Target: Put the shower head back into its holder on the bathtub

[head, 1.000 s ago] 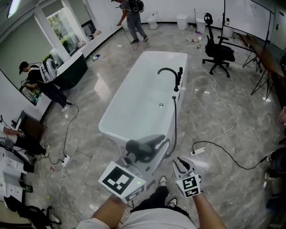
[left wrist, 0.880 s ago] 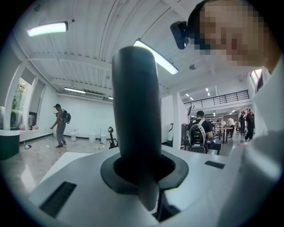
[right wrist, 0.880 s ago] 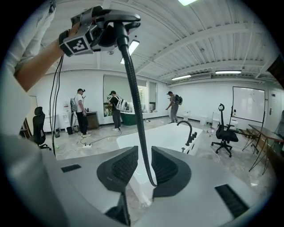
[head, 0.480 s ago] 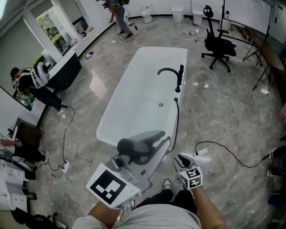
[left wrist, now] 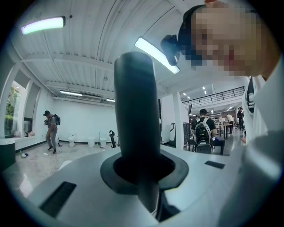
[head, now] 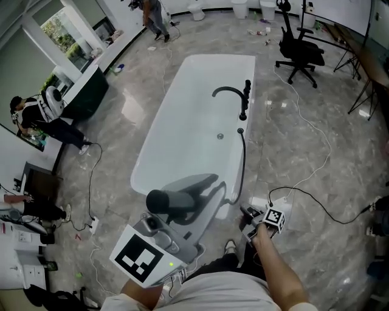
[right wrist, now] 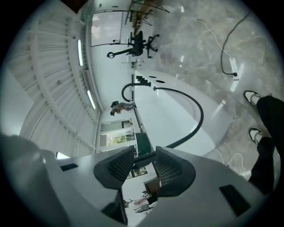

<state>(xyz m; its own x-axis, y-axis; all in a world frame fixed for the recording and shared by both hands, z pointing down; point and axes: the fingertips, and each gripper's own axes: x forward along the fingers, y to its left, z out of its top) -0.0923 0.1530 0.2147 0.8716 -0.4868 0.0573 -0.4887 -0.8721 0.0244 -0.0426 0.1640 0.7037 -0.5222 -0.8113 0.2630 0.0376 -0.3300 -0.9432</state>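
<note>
Head view, 6 o'clock: the person's forearms, a pale shirt and one shoe. The only print is on the black-and-white square marker cubes, a big one at 7 o'clock on the left gripper and a small one at 5 o'clock on the right gripper; these are patterns, not letters.

The left gripper is clamped on the dark shower head, which sits above the near end of the white bathtub, just below centre. The left gripper view shows what the head view can't: both jaws pressed on the dark stem, which stands upright, w/ ceiling strip lights behind and a seated person w/ a backpack at 3 o'clock.

The right gripper's jaws have just been opening. In the right gripper view the ribbed pads stand apart w/ nothing gripped, and that view is rolled sideways. It shows the black hose curving over the tub's edge at 2 o'clock.

Farther out in the head view, the hose runs along the tub's right rim up to the black faucet at 12 o'clock. A floor cable lies at 4 o'clock and an office chair at 1 o'clock. A dark counter and a person are at 9–10 o'clock, and another person is at 11 o'clock.
</note>
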